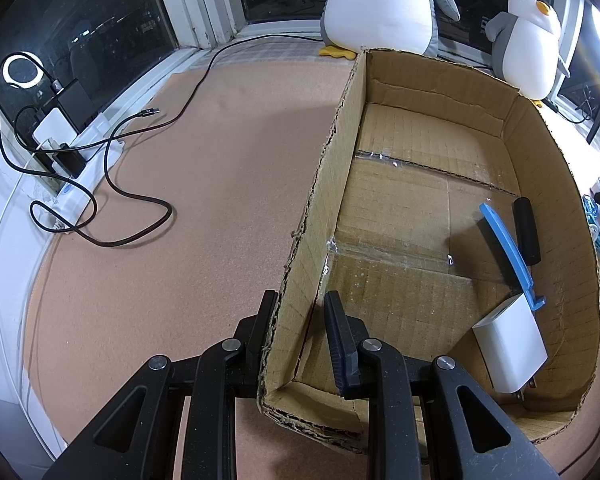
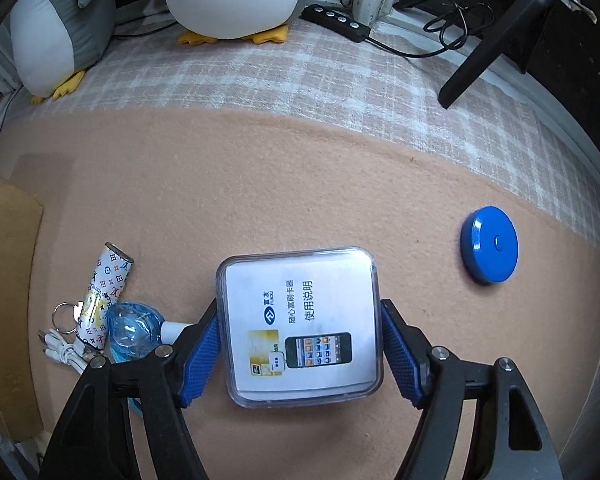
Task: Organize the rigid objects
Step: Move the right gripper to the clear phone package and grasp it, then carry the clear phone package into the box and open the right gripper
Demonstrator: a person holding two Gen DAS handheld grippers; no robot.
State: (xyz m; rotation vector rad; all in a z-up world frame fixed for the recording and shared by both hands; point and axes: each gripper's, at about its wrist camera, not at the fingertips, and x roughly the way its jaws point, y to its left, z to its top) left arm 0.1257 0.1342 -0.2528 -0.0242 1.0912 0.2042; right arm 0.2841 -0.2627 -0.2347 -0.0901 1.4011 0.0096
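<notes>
Open room: the salmon-pink felt-covered surface [image 1: 188, 208] lies bare to the left of the open brown cardboard box [image 1: 548, 184], out to the window sill; in the right wrist view a wide bare stretch runs ahead of the clear square plastic case [image 2: 300, 328] up to the checked cloth.
Edges: the box's torn left wall runs straight away from the left tool [image 1: 300, 320]; its near corner sits right at the fingers.
Inside the box: a white plug-in charger cube [image 1: 510, 354] leans by the right wall, just beside a light blue plastic strip [image 1: 508, 252] and a black cylinder [image 1: 526, 232].
Around: a black cable [image 1: 140, 196] loops on the felt at far left; two plush penguins [image 1: 380, 4] stand behind the box.
Near the case: a blue round disc [image 2: 490, 244] well apart to the right; a patterned white tube [image 2: 104, 296], a clear blue pouch [image 2: 134, 330] and a coiled white cord [image 2: 62, 350] crowd just beside the right tool's left finger.
Left tool: fingers part spread, straddling the box's left wall, one outside, one inside; the outer finger touches the cardboard.
Right tool [image 2: 300, 344]: spread wide, blue pads pressing the case's two sides as it lies flat on the felt.
</notes>
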